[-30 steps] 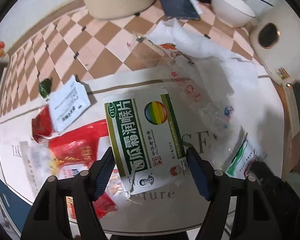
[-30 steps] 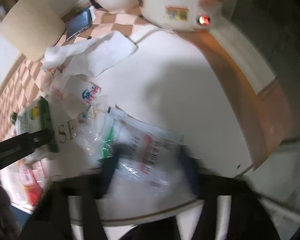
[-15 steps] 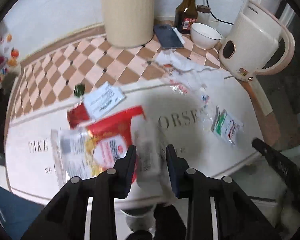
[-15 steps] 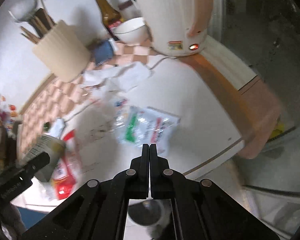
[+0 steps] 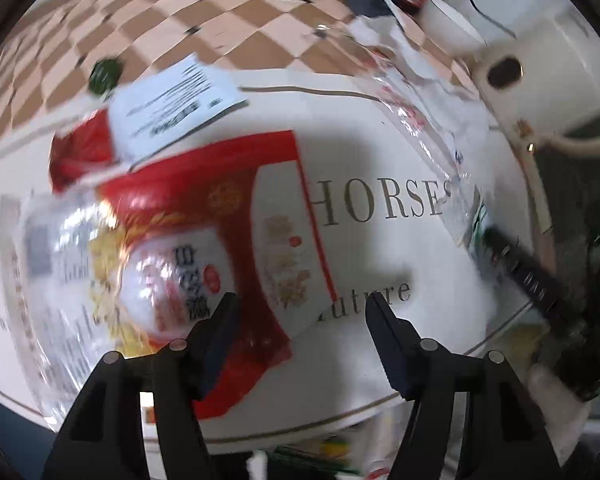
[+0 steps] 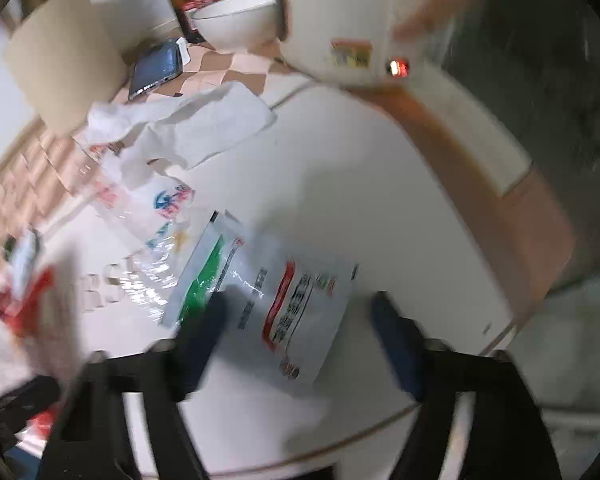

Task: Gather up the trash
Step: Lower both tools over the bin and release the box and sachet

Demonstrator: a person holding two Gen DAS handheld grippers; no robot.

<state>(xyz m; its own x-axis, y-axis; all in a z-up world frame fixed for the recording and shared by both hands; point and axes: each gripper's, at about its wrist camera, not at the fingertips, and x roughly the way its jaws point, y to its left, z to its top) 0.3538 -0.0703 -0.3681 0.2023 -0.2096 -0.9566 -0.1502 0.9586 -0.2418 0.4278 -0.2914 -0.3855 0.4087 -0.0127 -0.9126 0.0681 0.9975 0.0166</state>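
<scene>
Left wrist view: the left gripper [image 5: 300, 312] points steeply down at the near edge of the bench [image 5: 380, 152]; its fingers have just been opening and stand fairly wide with nothing pressed between them; the red wrapper [image 5: 220, 208] lies flat under and just ahead of them, its near corner between the fingers, its long axis running from the near edge up and away toward the left; a white paper slip [image 5: 176, 104] rests on its far end, and a clear crinkled bag [image 5: 60, 264] overlaps its left side; the right gripper's black finger [image 5: 520, 268] shows at the right edge.

Right wrist view: the right gripper [image 6: 296, 332] also has just been opening, its fingers apart and holding nothing; a clear packet [image 6: 284, 300] with green and red print lies between and just ahead of them, long axis slanting toward the near right edge; a tissue [image 6: 204, 128] lies farther off, toward the far left.

Each hand seems nearest its own piece; the left likely takes the wrapper.
</scene>
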